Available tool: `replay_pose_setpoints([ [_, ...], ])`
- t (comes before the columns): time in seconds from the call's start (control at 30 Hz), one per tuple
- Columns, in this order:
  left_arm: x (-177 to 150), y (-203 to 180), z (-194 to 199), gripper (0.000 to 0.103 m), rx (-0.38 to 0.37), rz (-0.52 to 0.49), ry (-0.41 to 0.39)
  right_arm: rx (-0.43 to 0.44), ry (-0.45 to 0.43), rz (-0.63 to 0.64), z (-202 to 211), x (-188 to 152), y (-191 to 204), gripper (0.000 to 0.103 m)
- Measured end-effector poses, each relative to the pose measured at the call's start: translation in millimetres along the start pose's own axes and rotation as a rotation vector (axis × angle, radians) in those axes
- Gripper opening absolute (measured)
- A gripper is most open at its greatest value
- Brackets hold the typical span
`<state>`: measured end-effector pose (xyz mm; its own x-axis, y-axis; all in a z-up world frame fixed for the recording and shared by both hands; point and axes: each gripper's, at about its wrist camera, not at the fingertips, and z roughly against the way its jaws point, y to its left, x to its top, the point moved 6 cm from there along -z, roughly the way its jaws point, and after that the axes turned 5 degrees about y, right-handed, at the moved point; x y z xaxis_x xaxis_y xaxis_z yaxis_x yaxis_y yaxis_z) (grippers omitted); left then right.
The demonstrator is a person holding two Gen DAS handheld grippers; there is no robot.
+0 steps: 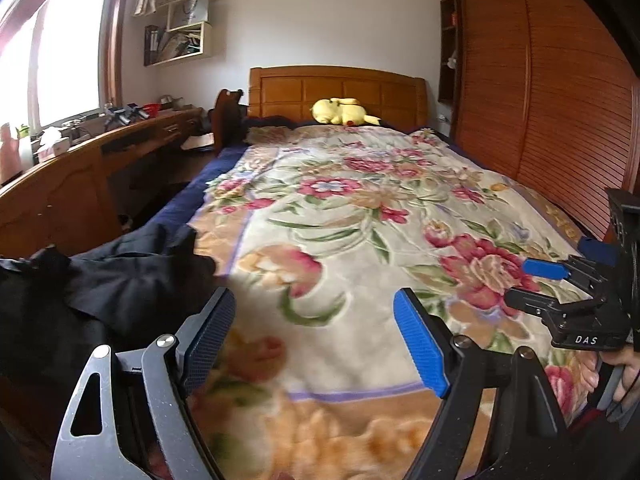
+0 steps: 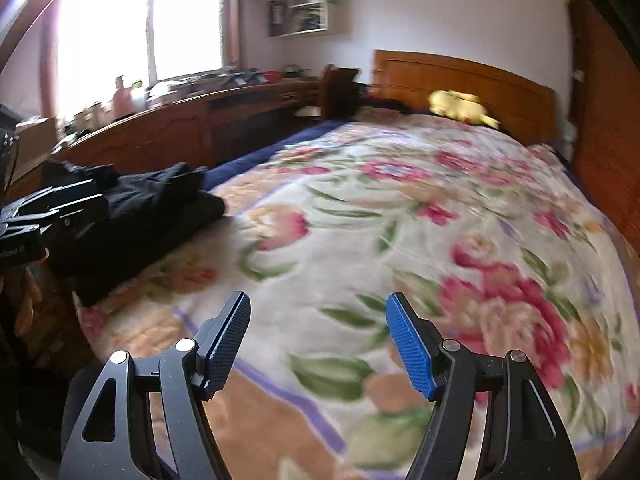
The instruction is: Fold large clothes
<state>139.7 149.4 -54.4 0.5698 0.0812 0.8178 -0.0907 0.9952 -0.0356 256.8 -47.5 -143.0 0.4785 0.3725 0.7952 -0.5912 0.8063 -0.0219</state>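
Note:
A dark, crumpled garment (image 1: 120, 280) lies at the near left corner of the bed on the floral blanket (image 1: 360, 208); it also shows in the right wrist view (image 2: 152, 208). My left gripper (image 1: 316, 328) is open and empty, hovering over the blanket just right of the garment. My right gripper (image 2: 318, 336) is open and empty above the blanket, further right; it shows at the right edge of the left wrist view (image 1: 532, 280). The left gripper's body shows at the left edge of the right wrist view (image 2: 52, 212).
A yellow plush toy (image 1: 344, 112) lies by the wooden headboard (image 1: 336, 88). A long wooden desk (image 1: 80, 168) with clutter runs along the left under the window. A wooden wardrobe (image 1: 540, 80) stands on the right. Wall shelves (image 1: 180, 28) hang above.

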Motion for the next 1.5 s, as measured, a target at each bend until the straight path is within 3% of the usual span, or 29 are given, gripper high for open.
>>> replay_pose_setpoints([
  [0.4,-13,-95,3,0.082,-0.073,-0.033,0.026,-0.146,-0.052,-0.155,102,-54,-45,0.072],
  [0.73,5,-151,49,0.082,-0.101,-0.080,-0.038,-0.213,-0.174,-0.201,187,-57,-38,0.072],
  [1.2,32,-171,126,0.082,-0.123,-0.080,-0.167,-0.239,-0.300,-0.191,264,-66,3,0.072],
  [1.5,35,-168,147,0.082,-0.103,-0.080,-0.212,-0.252,-0.336,-0.186,271,-75,5,0.072],
])
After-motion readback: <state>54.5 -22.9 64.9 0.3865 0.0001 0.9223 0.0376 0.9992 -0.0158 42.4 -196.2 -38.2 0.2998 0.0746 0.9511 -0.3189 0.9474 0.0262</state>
